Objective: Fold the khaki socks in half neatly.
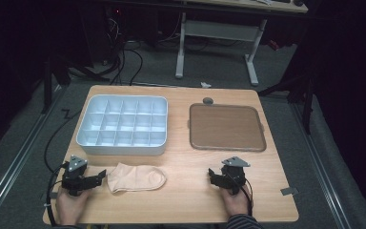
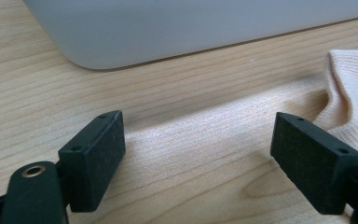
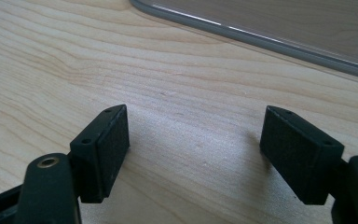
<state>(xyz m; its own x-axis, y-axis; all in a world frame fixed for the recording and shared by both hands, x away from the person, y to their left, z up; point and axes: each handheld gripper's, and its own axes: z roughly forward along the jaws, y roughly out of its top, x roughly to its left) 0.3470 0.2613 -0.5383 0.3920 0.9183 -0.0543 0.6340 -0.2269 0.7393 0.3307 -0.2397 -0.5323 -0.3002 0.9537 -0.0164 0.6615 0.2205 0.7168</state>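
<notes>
On the wooden bench [image 1: 181, 200], a pale compartmented plastic box [image 1: 122, 125] sits centre-left, a brown square tray [image 1: 226, 127] centre-right, and a beige fabric sock [image 1: 136, 177] lies below the box.

fingers [image 2: 93, 161]: black, rectangular, screw holes | plates: grey triangular | cables: black

bare wood btwn sock [image 1: 136, 177] & right hand-held gripper [image 1: 218, 176]; organizer box [image 1: 122, 125], tray [image 1: 227, 127] block beyond

We hold the left tool [image 1: 99, 175] and the right tool [image 1: 213, 175] low at the near edge of the worktop [image 1: 190, 200]. Both tools' jaws stand wide apart with nothing between them, a hand behind each.
</notes>
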